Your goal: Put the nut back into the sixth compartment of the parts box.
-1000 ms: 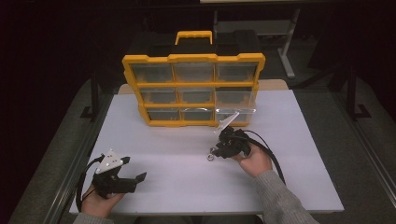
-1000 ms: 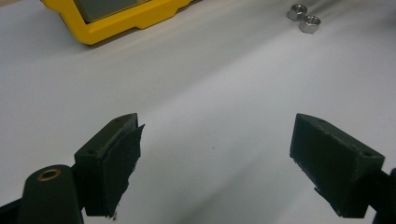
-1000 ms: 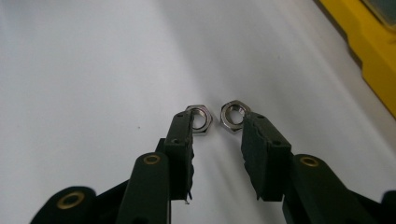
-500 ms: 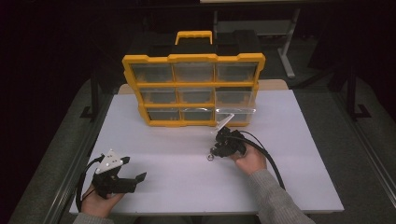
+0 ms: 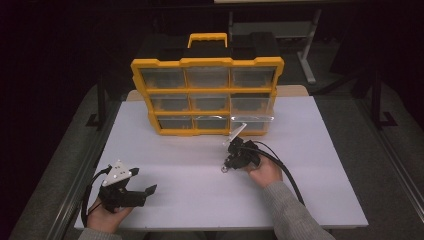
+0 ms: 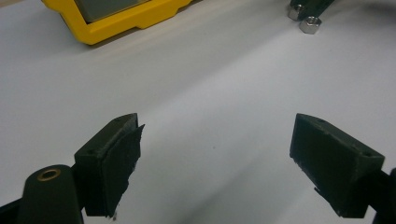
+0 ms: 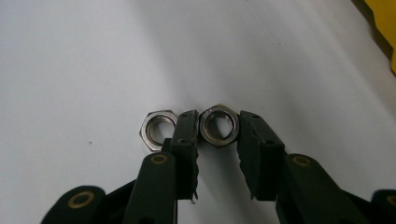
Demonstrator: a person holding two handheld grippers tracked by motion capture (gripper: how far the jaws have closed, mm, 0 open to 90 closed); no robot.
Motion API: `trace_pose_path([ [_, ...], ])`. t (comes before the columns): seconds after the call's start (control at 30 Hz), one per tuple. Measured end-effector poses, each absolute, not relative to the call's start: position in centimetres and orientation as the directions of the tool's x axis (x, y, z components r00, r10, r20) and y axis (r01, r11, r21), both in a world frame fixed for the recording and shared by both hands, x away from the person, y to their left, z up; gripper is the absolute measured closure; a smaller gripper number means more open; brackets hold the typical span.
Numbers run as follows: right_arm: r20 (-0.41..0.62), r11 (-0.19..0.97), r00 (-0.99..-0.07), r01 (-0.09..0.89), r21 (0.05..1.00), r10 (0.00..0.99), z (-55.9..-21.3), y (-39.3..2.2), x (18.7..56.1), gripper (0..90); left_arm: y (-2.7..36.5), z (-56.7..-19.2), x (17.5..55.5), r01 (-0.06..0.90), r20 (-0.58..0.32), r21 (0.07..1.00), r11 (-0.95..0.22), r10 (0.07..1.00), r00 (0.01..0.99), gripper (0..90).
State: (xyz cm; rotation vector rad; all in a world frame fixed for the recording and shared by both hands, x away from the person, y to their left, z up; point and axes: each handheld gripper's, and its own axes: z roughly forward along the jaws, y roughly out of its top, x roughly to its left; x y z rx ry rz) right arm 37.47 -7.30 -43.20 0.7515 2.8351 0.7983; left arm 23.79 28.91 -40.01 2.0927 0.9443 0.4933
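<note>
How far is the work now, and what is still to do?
Done: one drawer of the organizer is already open. In hand: the right gripper has its jaws around one nut; whether it squeezes yet is unclear. Left: a second nut lies on the table, and the left gripper is open and idle.

The high view looks down and forward over the table (image 5: 320, 150). Each gripper view rides low, looking closely along its jaws. The nut (image 7: 219, 126) beside the right fingers (image 7: 184, 135) appears far beyond the left fingers (image 6: 112, 154).
</note>
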Motion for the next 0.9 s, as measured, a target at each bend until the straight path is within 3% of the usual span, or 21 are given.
trace_pose_path([
  [0.9,0.070,0.721,-0.872,0.443,0.533,0.484,-41.6,-8.6,36.3,69.1,28.9,-40.1,23.8,0.463,0.030,0.778,-0.425,0.761,0.648,15.6],
])
